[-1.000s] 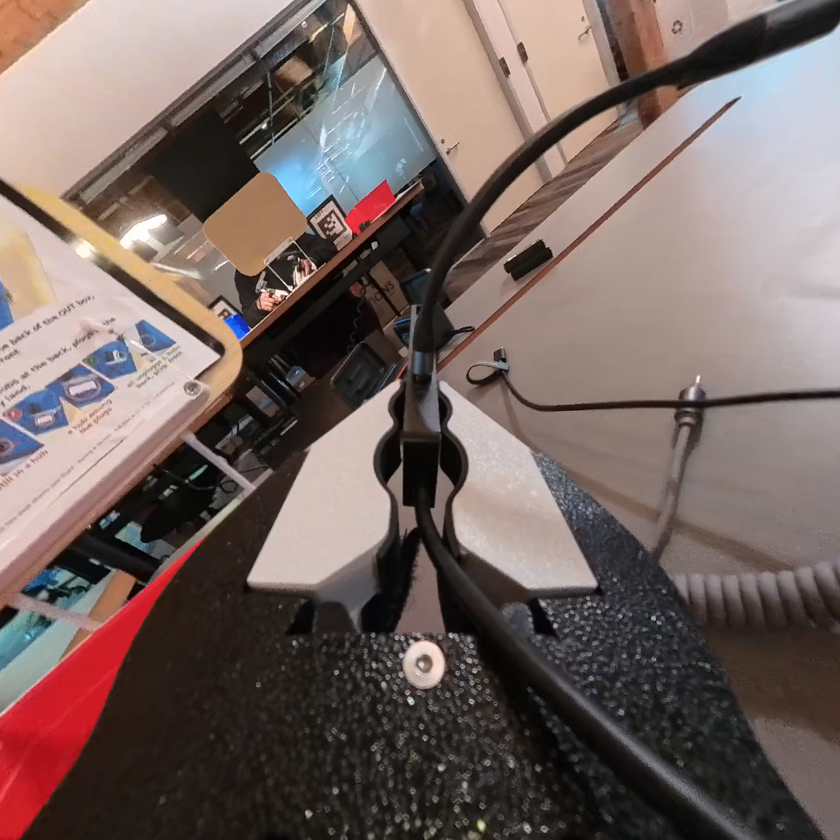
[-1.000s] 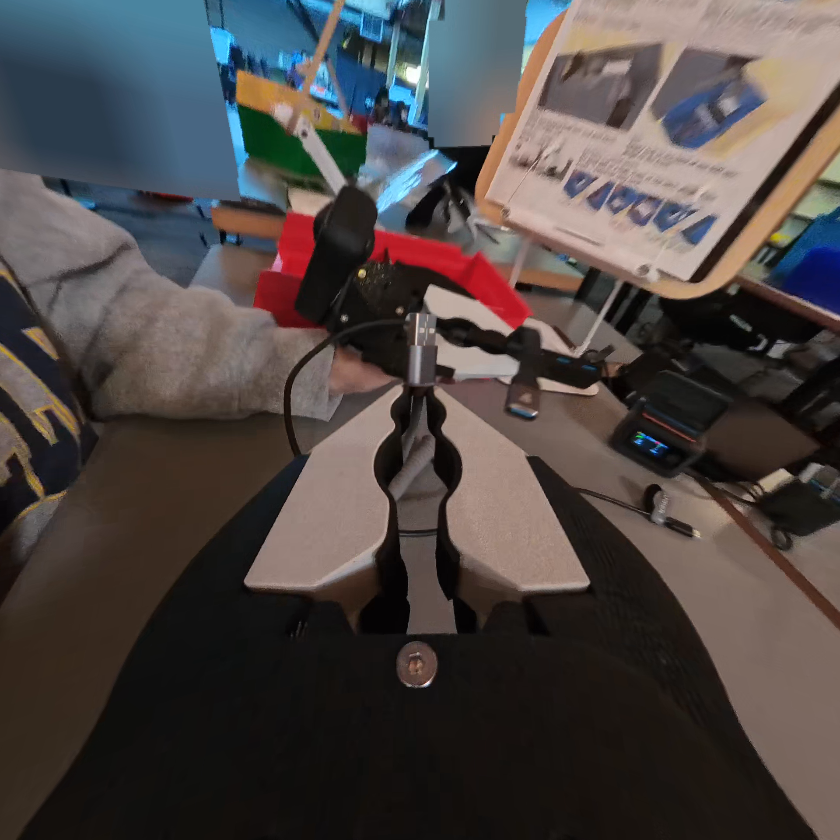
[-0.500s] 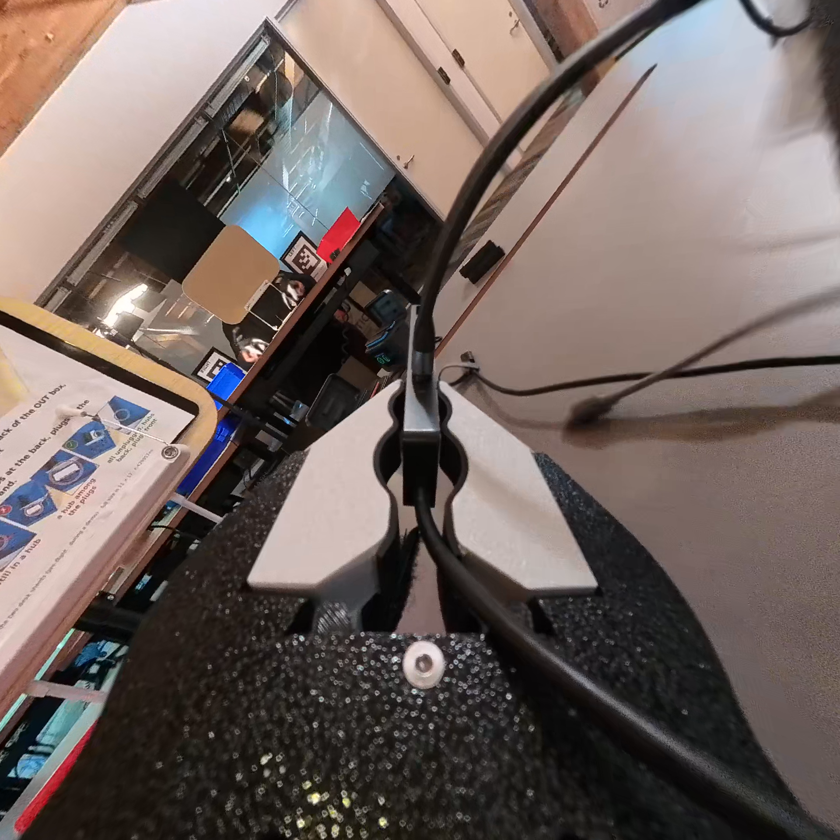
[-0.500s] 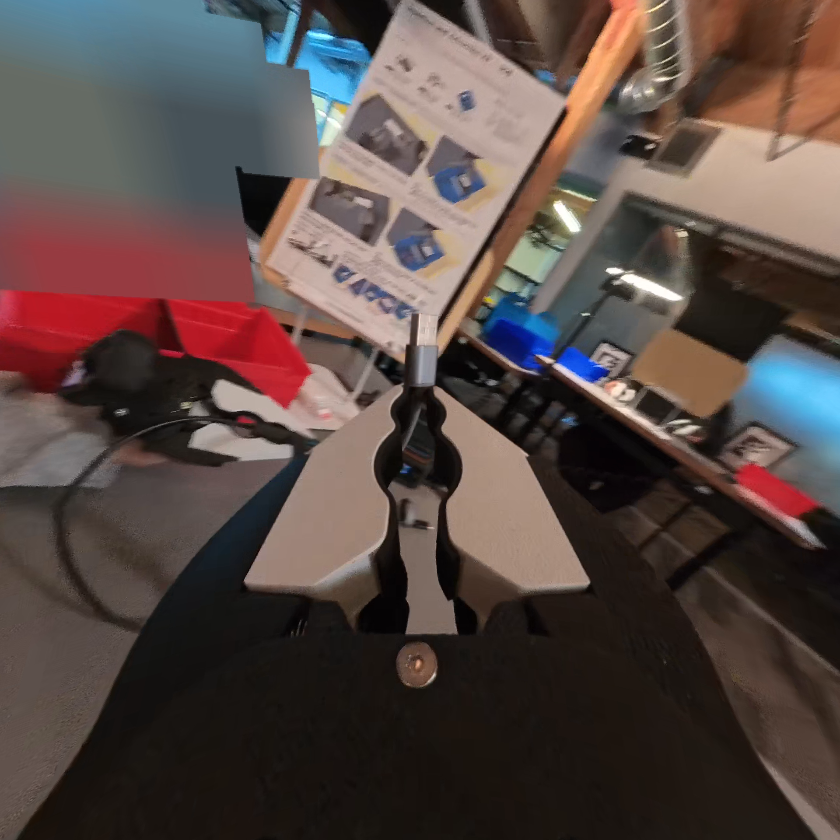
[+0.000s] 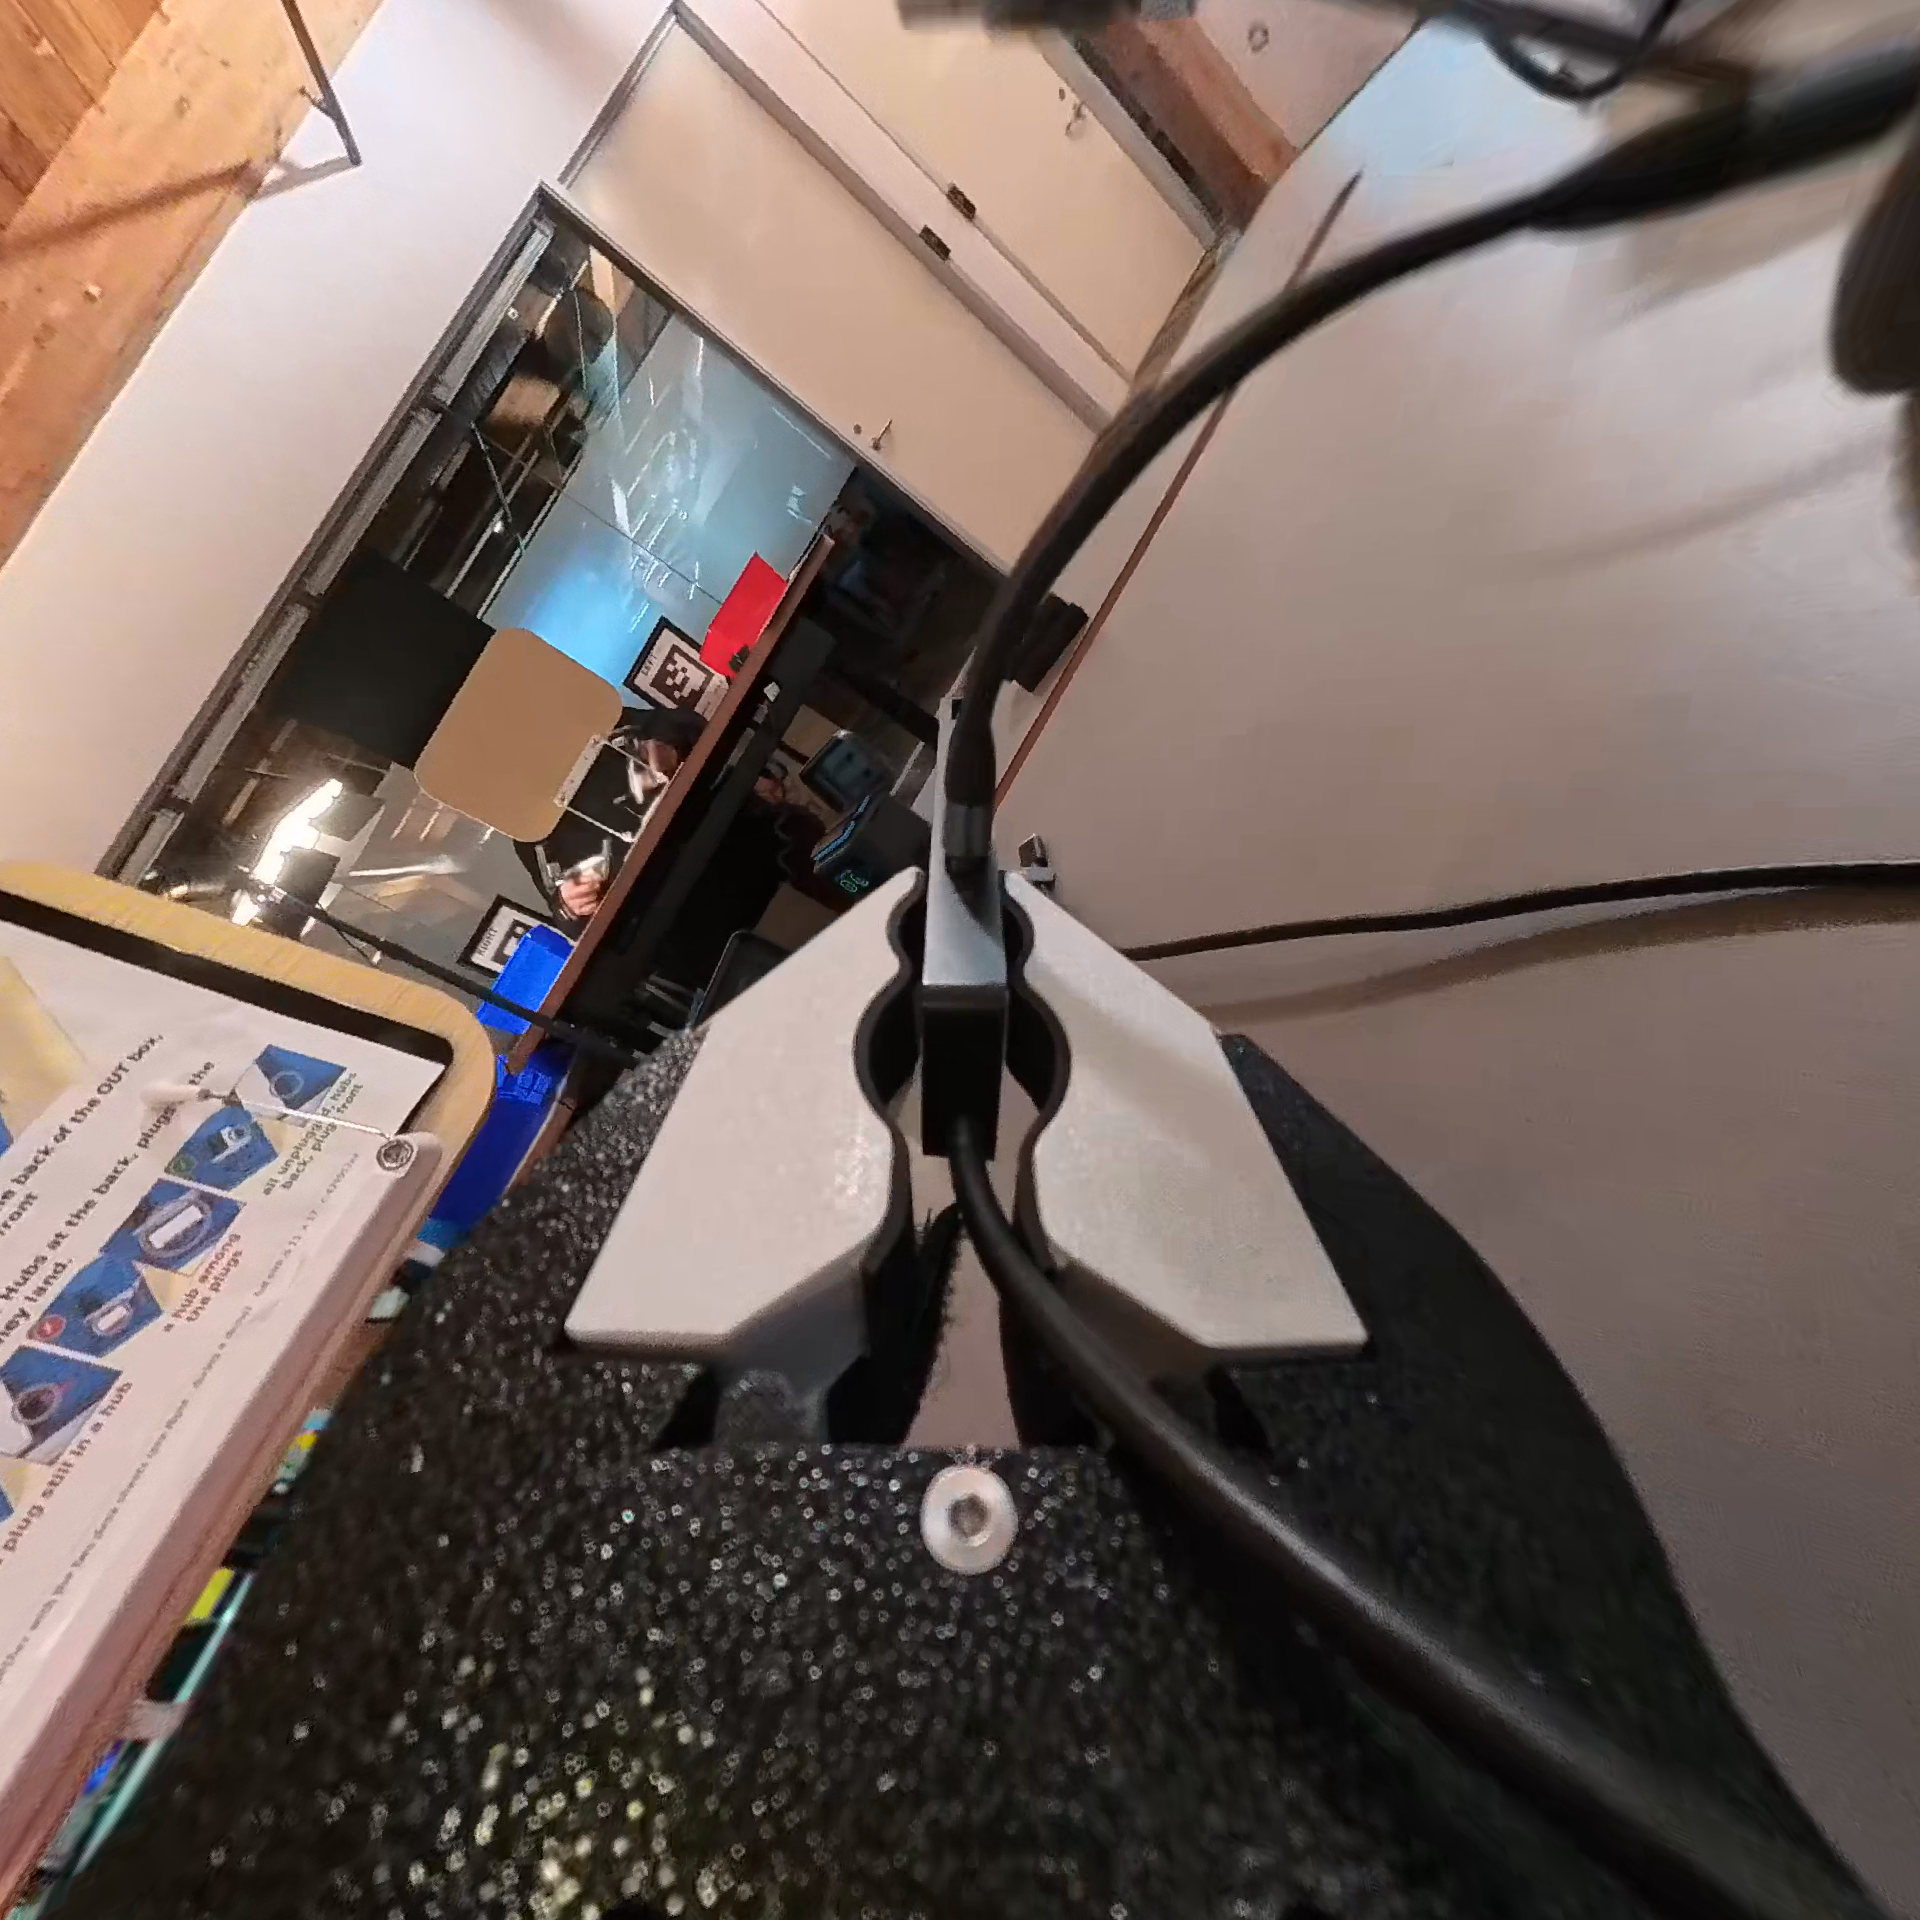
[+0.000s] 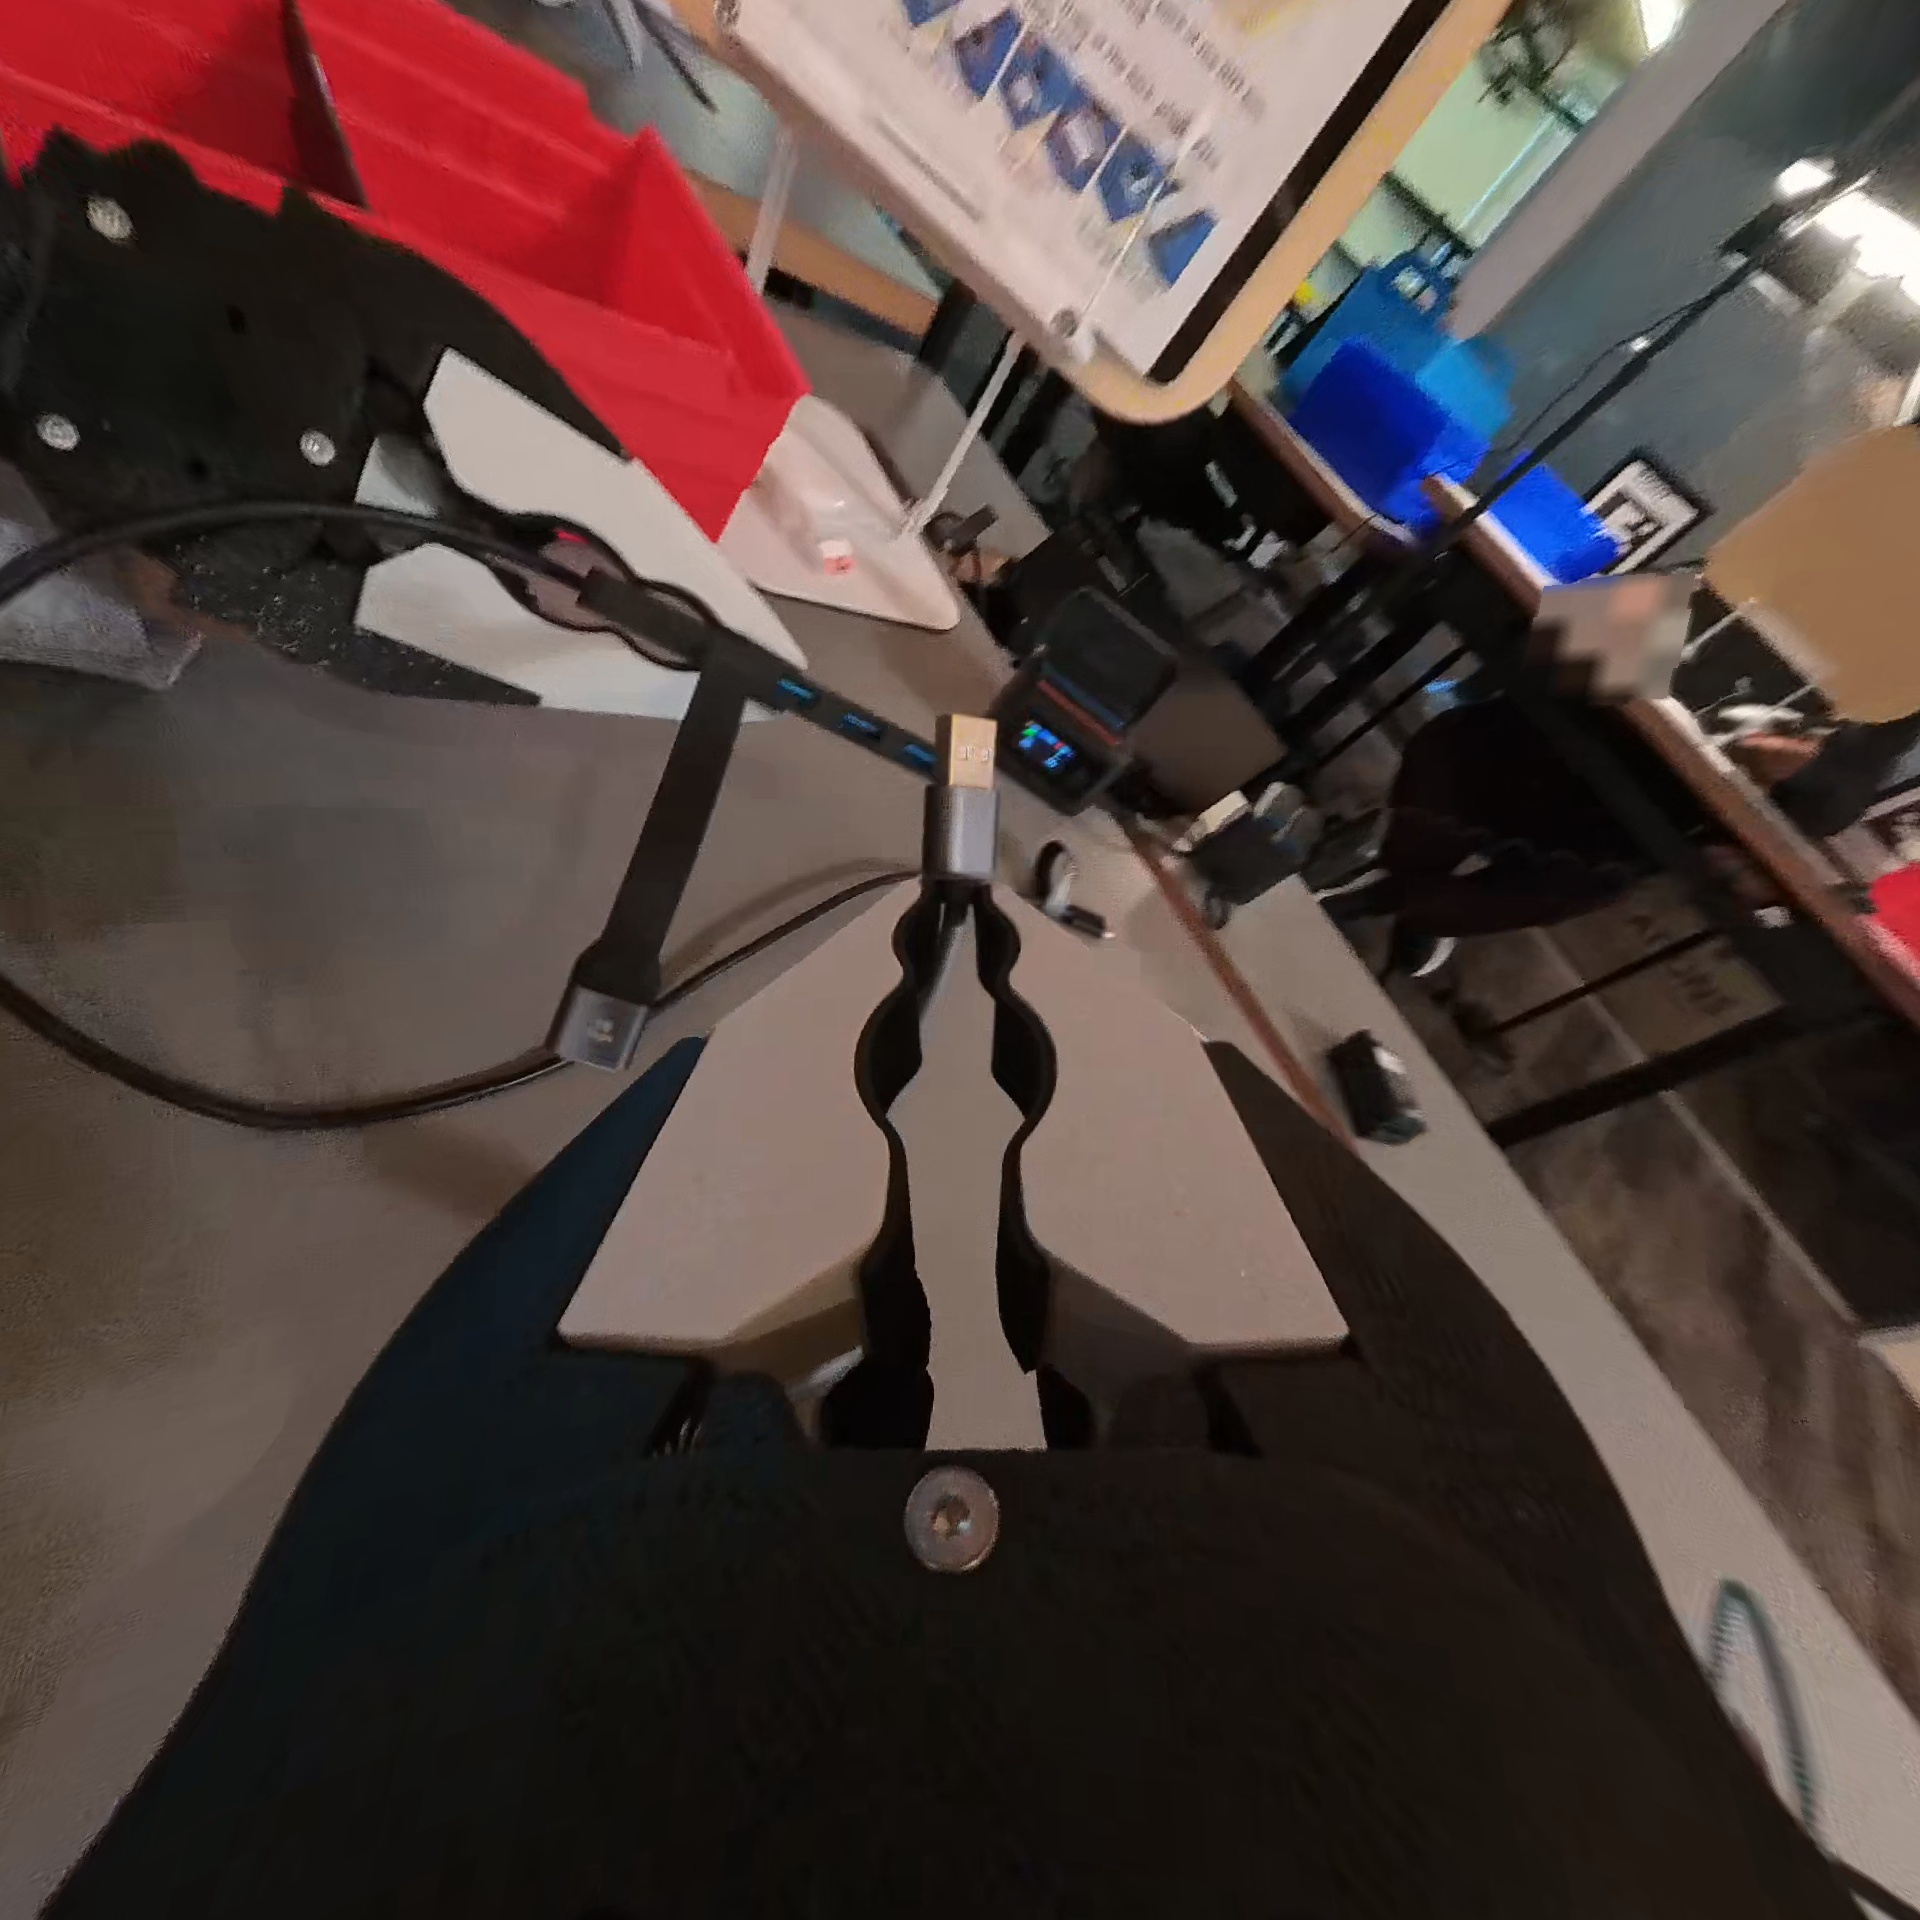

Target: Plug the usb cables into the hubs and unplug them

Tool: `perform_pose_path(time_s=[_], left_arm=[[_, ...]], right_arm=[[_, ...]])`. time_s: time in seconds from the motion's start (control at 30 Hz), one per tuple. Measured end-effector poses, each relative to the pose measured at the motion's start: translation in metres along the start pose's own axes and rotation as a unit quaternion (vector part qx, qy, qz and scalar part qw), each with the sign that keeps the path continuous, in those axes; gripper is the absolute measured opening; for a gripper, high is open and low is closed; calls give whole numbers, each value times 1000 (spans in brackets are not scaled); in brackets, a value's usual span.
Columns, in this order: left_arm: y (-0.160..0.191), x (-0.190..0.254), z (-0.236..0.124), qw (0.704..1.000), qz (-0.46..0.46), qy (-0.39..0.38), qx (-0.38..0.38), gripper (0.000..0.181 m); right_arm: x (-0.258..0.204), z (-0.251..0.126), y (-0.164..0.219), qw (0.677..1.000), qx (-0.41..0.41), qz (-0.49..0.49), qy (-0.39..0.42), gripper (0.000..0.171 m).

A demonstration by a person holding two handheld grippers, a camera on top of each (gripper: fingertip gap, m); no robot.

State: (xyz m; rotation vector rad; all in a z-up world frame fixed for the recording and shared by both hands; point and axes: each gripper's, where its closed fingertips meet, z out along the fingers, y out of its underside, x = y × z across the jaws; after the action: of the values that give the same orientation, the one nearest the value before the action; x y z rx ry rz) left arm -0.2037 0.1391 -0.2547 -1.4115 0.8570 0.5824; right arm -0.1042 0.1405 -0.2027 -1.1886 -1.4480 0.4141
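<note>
The slim black USB hub (image 6: pixel 831 717) with blue ports is clamped in the left gripper (image 6: pixel 623 613) above the grey table (image 6: pixel 312 883). Just beside its ports, the right gripper (image 6: pixel 961 914) grips the grey metal USB plug (image 6: pixel 966 800).

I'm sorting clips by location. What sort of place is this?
Probably a workshop or lab: long worktables with blue bins, a red parts bin and an instruction board on a stand.

Metal plug (image 6: pixel 964 750) (glossy), matt table (image 6: pixel 312 883)
</note>
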Motion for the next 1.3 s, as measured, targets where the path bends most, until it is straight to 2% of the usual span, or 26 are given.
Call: perform_pose_path(time_s=[0.33,0.4,0.47,0.53,0.63,0.7,0.73,0.83,0.97,1.03,1.1,1.17,1.23,1.3], left_arm=[[-17,22,-1,996,83,20,19,9],[-20,24,-2,994,106,17,23,9],[-20,26,-3,991,135,16,22,9],[-19,28,-3,986,163,15,19,9],[-18,29,-4,984,178,17,20,9],[-17,29,-4,984,177,19,19,9],[-16,28,-4,984,179,17,17,9],[-12,23,-4,984,175,12,11,9],[-6,17,-4,987,158,5,3,9],[-4,13,-3,990,142,1,-1,9],[-1,10,-3,992,126,-1,-8,9],[2,8,-3,993,118,-2,-10,9],[3,8,-3,993,114,-2,-12,8],[3,7,-3,994,112,-2,-11,8]], right_arm=[[-31,24,23,997,-41,16,-66,4],[-36,27,27,993,-50,56,-91,5],[-38,29,36,980,-68,139,-123,5],[-41,29,51,949,-111,243,-167,5],[-51,26,69,858,-156,420,-250,4],[-55,28,79,799,-176,496,-290,4],[-53,32,90,790,-194,507,-286,5],[-48,41,120,833,-246,434,-240,5],[-27,44,115,918,-236,280,-150,4],[-14,39,112,939,-245,216,-103,4],[-14,32,108,944,-251,184,-107,4],[-35,26,101,910,-254,266,-193,4],[-54,20,85,829,-239,407,-302,4],[-56,17,91,764,-257,477,-350,4]])
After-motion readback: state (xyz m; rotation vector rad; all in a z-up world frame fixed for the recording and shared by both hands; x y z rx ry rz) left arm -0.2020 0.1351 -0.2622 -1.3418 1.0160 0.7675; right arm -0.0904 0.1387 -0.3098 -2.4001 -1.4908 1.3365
